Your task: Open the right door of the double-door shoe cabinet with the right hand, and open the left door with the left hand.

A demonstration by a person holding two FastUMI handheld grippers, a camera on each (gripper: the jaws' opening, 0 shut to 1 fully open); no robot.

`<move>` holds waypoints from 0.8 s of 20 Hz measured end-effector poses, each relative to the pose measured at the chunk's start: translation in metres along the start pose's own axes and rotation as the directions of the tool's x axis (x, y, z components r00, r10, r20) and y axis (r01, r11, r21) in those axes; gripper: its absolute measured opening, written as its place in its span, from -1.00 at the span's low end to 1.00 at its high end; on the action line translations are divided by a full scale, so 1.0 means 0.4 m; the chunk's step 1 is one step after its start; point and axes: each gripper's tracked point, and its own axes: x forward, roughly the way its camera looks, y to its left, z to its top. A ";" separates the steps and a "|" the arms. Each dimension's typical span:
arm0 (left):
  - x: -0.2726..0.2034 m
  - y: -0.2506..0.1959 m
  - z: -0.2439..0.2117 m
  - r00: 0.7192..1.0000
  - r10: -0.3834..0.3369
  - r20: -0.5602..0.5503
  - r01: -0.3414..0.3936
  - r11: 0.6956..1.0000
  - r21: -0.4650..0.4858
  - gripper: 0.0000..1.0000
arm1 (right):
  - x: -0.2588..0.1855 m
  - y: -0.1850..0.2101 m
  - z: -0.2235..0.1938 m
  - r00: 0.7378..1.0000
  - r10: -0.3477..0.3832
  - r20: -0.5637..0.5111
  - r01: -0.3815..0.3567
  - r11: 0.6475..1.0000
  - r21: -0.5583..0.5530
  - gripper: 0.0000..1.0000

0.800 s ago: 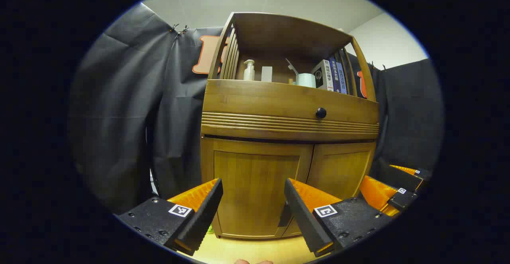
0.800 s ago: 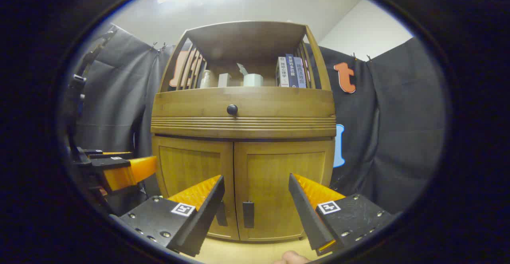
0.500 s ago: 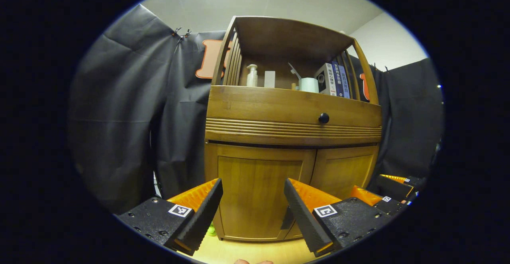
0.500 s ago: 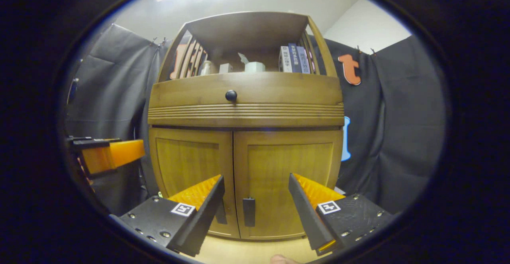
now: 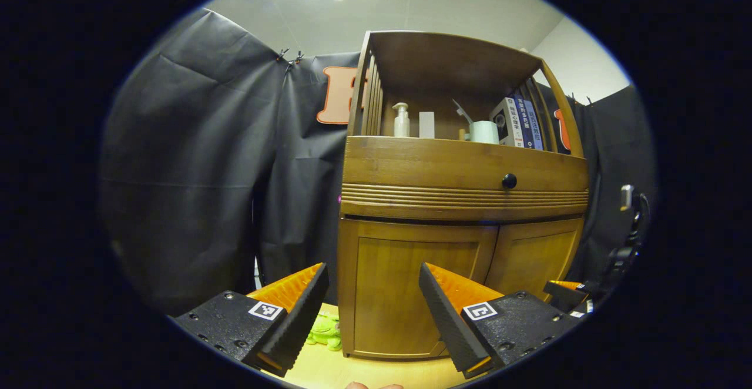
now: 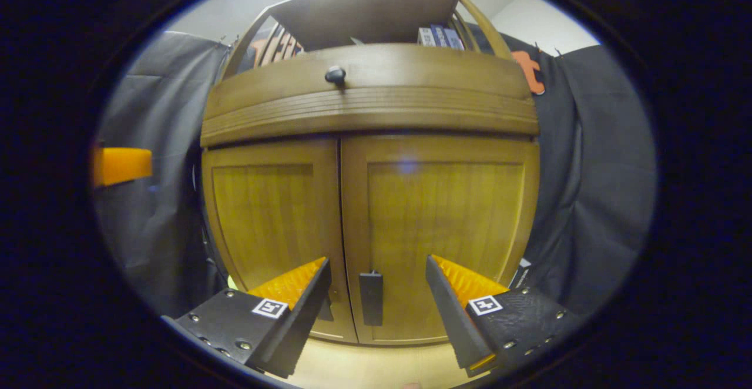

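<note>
Two doors, the right door (image 6: 437, 236) and left door (image 6: 273, 230), are closed on the shoe cabinet (image 5: 464, 201). Against 0.8 s ago, we see the right tool (image 6: 376, 301) closer, jaws wide, the right handle (image 6: 371, 298) between its fingers, untouched. The left tool (image 5: 373, 307) has shifted left, jaws wide, facing the left door. The left handle is partly hidden behind a finger (image 6: 294, 312).

Both views low, facing the shoe cabinet (image 6: 370, 201), right gripper view nearer, left gripper view left-offset.
</note>
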 end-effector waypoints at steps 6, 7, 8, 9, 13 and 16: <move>-0.029 0.090 -0.003 0.995 0.097 -0.007 -0.097 0.994 0.045 0.83 | 0.099 0.031 -0.143 0.991 0.015 -0.135 -0.014 1.000 0.015 0.70; -0.035 0.102 -0.002 0.994 0.110 -0.009 -0.110 0.993 0.051 0.83 | 0.120 0.035 -0.149 0.989 0.012 -0.145 -0.011 1.000 0.012 0.55; -0.039 0.111 -0.004 0.993 0.121 -0.011 -0.120 0.991 0.054 0.92 | 0.127 0.031 -0.161 0.989 -0.001 -0.150 0.001 1.000 0.001 0.43; -0.045 0.118 -0.003 0.992 0.128 -0.012 -0.127 0.990 0.055 0.92 | 0.135 0.026 -0.176 0.988 -0.015 -0.156 0.014 1.000 -0.011 0.35; -0.059 0.129 -0.013 0.992 0.125 -0.019 -0.124 0.991 0.060 0.83 | 0.180 0.003 -0.191 0.978 -0.037 -0.204 0.032 0.999 -0.028 0.02; -0.060 0.110 -0.029 0.997 0.078 -0.028 -0.077 0.996 0.051 0.83 | 0.174 0.001 -0.195 0.977 -0.066 -0.201 0.070 0.998 0.012 -0.41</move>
